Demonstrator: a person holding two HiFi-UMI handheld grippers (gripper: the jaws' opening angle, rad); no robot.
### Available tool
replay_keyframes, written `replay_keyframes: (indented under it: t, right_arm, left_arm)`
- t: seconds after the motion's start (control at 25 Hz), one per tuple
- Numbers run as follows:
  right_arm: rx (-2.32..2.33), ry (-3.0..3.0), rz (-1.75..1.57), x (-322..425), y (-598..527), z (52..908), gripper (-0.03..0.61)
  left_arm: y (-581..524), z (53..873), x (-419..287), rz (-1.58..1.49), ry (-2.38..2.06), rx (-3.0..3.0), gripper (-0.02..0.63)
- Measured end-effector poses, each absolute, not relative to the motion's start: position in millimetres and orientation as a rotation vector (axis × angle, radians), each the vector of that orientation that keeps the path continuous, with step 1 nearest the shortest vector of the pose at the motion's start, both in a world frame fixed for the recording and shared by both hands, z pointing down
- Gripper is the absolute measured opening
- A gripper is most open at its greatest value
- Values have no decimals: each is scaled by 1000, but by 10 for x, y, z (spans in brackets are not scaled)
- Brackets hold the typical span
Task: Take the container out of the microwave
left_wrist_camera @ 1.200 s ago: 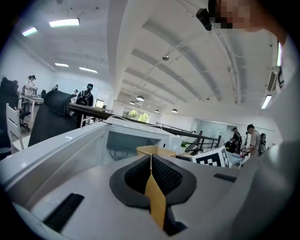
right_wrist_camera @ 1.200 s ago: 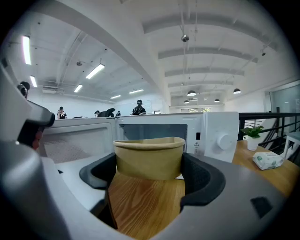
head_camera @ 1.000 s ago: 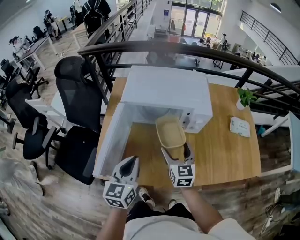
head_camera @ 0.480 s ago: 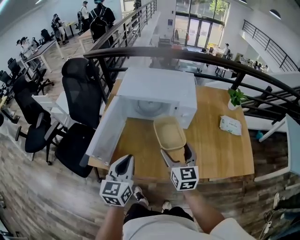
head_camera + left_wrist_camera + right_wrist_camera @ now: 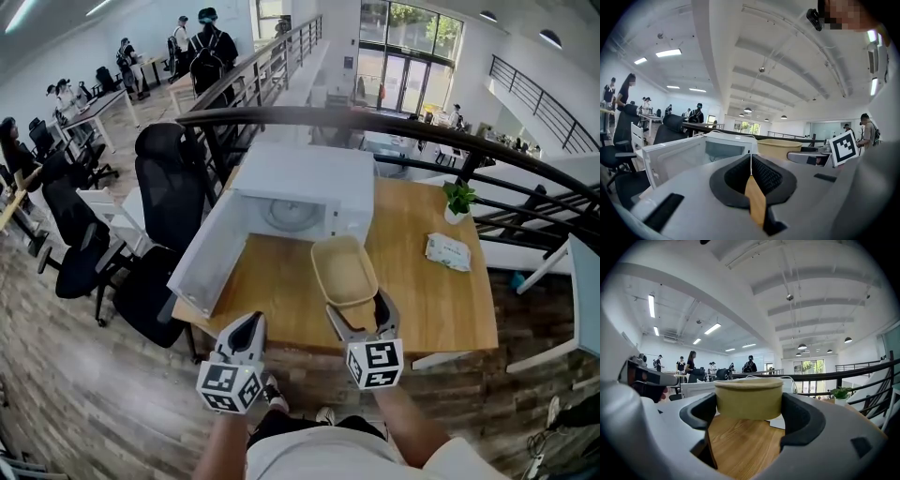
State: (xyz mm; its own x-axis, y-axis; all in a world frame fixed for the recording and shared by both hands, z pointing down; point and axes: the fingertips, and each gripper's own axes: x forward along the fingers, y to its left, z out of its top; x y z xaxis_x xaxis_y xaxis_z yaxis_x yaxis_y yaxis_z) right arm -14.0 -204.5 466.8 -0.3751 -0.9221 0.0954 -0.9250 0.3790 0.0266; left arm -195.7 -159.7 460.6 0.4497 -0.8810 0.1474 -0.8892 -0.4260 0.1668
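A tan oblong container (image 5: 345, 272) hangs over the wooden table (image 5: 431, 309), in front of the white microwave (image 5: 300, 183). The microwave's door (image 5: 208, 258) is swung open to the left. My right gripper (image 5: 358, 314) is shut on the container's near end; in the right gripper view the container (image 5: 749, 397) sits between both pads of the right gripper (image 5: 749, 413). My left gripper (image 5: 246, 330) is at the table's near edge, shut and holding nothing. In the left gripper view the left gripper (image 5: 751, 161) points past the microwave (image 5: 719, 150), with the container (image 5: 780, 147) to the right.
A small potted plant (image 5: 458, 199) and a white packet (image 5: 447, 250) lie at the table's right. Black office chairs (image 5: 169, 192) stand left of the table. A dark curved railing (image 5: 394, 127) runs behind the microwave. People stand far off at the back left.
The right gripper has drawn the container back from the microwave's mouth toward the table's near edge. The left gripper stayed shut, low at the near edge.
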Motion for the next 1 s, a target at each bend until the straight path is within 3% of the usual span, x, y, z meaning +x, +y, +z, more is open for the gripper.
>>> replay_keyframes:
  t: [1.0]
  right_arm:
    - [1698,-2545,6,188,-1743,4500,456]
  left_arm:
    - [-1362,4542,-1582,52,-1525,2514,37]
